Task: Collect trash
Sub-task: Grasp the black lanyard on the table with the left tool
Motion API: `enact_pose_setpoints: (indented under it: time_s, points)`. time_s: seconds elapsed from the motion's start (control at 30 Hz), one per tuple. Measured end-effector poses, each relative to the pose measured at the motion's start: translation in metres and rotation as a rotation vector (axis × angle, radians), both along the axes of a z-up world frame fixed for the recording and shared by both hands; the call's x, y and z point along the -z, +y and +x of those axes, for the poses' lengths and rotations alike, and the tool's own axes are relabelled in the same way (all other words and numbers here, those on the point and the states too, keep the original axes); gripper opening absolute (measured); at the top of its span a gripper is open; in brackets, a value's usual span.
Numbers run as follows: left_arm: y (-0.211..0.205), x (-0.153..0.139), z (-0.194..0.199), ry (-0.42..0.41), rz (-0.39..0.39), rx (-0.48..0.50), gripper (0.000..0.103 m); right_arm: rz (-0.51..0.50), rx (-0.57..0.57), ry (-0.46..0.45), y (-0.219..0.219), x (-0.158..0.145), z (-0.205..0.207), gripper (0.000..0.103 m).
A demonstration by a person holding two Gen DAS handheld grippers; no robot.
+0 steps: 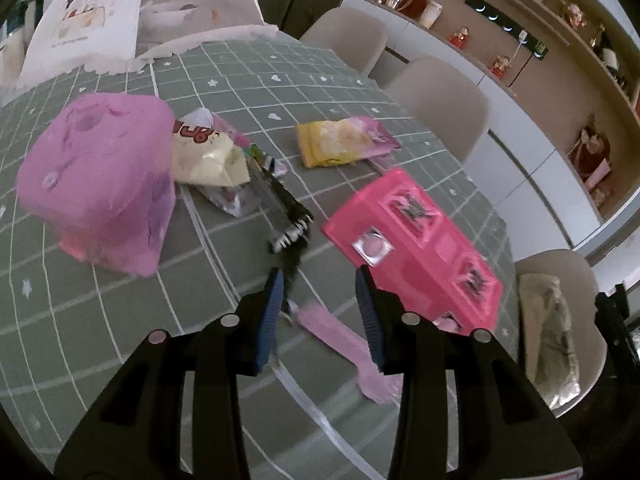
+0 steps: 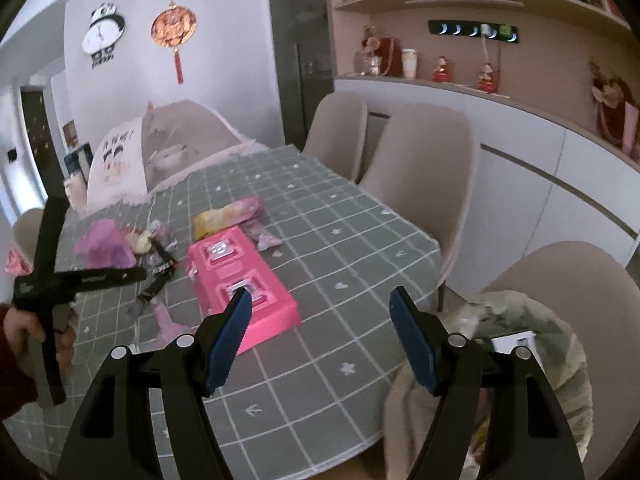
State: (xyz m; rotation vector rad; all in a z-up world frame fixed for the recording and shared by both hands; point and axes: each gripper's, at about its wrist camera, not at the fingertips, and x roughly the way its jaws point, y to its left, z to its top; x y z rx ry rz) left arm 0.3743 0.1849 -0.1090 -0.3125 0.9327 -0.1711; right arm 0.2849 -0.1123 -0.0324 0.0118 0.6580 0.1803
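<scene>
In the lower centre of the left wrist view, the left gripper (image 1: 320, 276) hangs with its jaws apart and nothing between them, over a pale pink plastic spoon (image 1: 344, 344). Just above lie a black striped wrapper (image 1: 286, 210) and, right of centre, a pink box (image 1: 416, 236). Farther up sit a yellow snack packet (image 1: 340, 142), a cream wrapper (image 1: 206, 154) and a purple bag (image 1: 100, 184) at left. The right gripper (image 2: 320, 304) is spread wide, holding nothing, above the green checked tablecloth (image 2: 320, 368).
</scene>
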Motion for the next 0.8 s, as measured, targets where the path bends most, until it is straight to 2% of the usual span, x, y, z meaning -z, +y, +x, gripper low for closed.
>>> enact_pose_setpoints:
  time_s: [0.07,0.2,0.3,0.37,0.4,0.53,0.7,0.8]
  points:
    - [0.0,0.005,0.009,0.007,0.014,0.01,0.036,-0.01,-0.007,0.024,0.007,0.004,0.002,0.068]
    - [-0.01,0.014,0.028,0.012,0.112,0.035,0.036,0.002,0.004,0.083,0.009,0.013,0.004,0.068]
    - [-0.013,0.022,0.04,0.031,0.139,0.035,0.036,-0.018,0.004,0.106,0.013,0.017,0.004,0.068]
    - [-0.011,0.026,0.043,0.053,0.127,0.027,0.03,-0.043,0.0,0.11,0.017,0.017,0.003,0.068]
    - [-0.01,0.026,0.041,0.056,0.122,0.018,0.015,-0.054,-0.012,0.109,0.019,0.017,0.004,0.068]
    - [0.002,0.022,0.029,0.053,0.103,-0.004,0.011,-0.081,-0.074,0.099,0.032,0.014,0.013,0.068]
    - [0.026,-0.001,-0.01,0.047,0.022,-0.04,0.01,-0.048,-0.185,0.123,0.062,0.017,0.042,0.068]
    - [0.045,-0.013,-0.04,0.053,-0.002,-0.062,0.01,-0.027,-0.301,0.13,0.095,0.02,0.059,0.068]
